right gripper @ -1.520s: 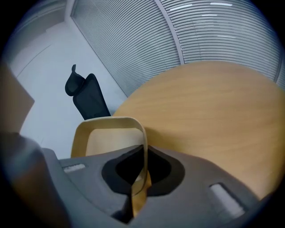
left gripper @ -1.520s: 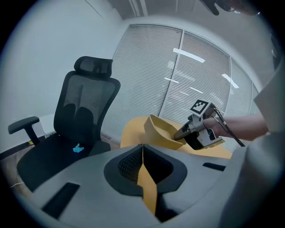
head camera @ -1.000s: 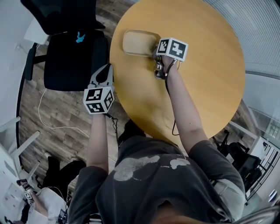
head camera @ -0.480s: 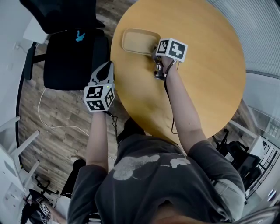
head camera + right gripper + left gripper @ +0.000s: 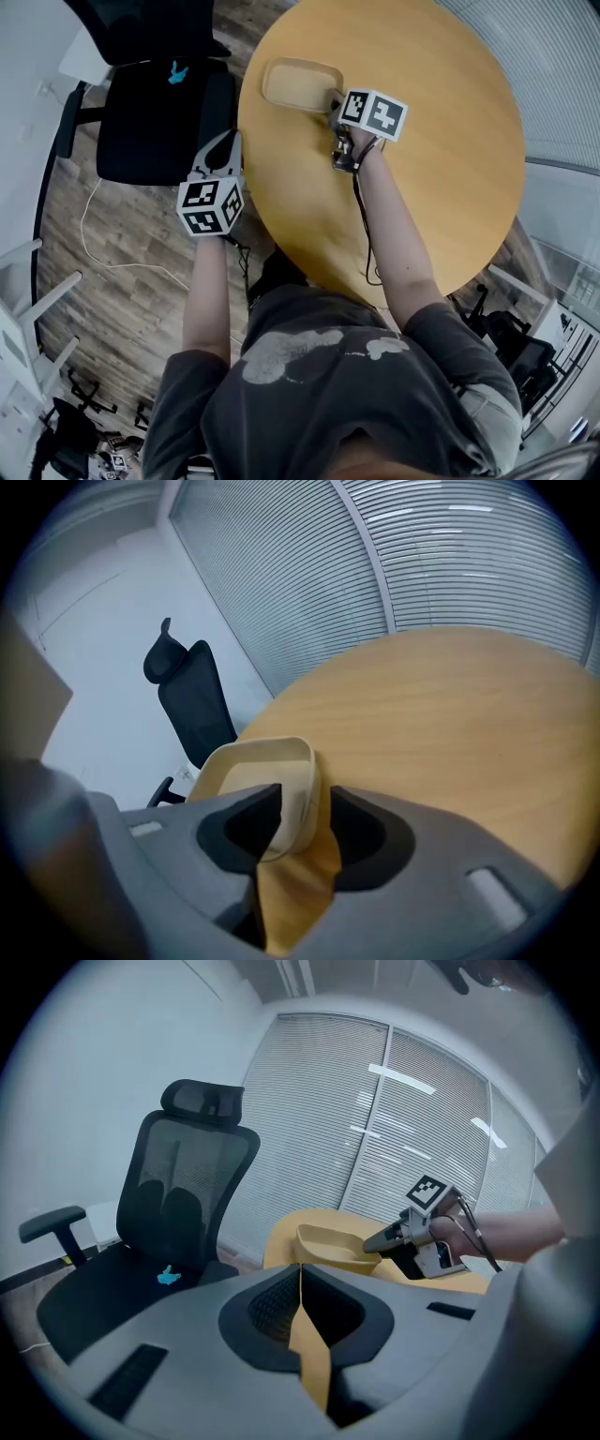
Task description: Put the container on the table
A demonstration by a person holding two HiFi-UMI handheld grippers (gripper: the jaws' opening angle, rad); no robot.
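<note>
A shallow beige container (image 5: 298,86) rests on the round wooden table (image 5: 441,141), near its far left edge. My right gripper (image 5: 334,101) reaches down to the container's near rim. In the right gripper view the container (image 5: 253,766) has its side wall standing between the opening jaws of my right gripper (image 5: 305,803), with a gap showing beside the wall. My left gripper (image 5: 225,148) hangs off the table's left side, over the chair's edge, shut and empty. The left gripper view has my left gripper (image 5: 300,1274) closed at the tips and the container (image 5: 333,1241) beyond it.
A black office chair (image 5: 159,112) stands left of the table with a small blue thing (image 5: 174,75) on its seat. A white cable (image 5: 103,253) lies on the wooden floor. Window blinds (image 5: 441,564) run behind the table.
The right gripper's jaws have spread apart from the container's rim. The container stays on the table. The left gripper has held its place.
</note>
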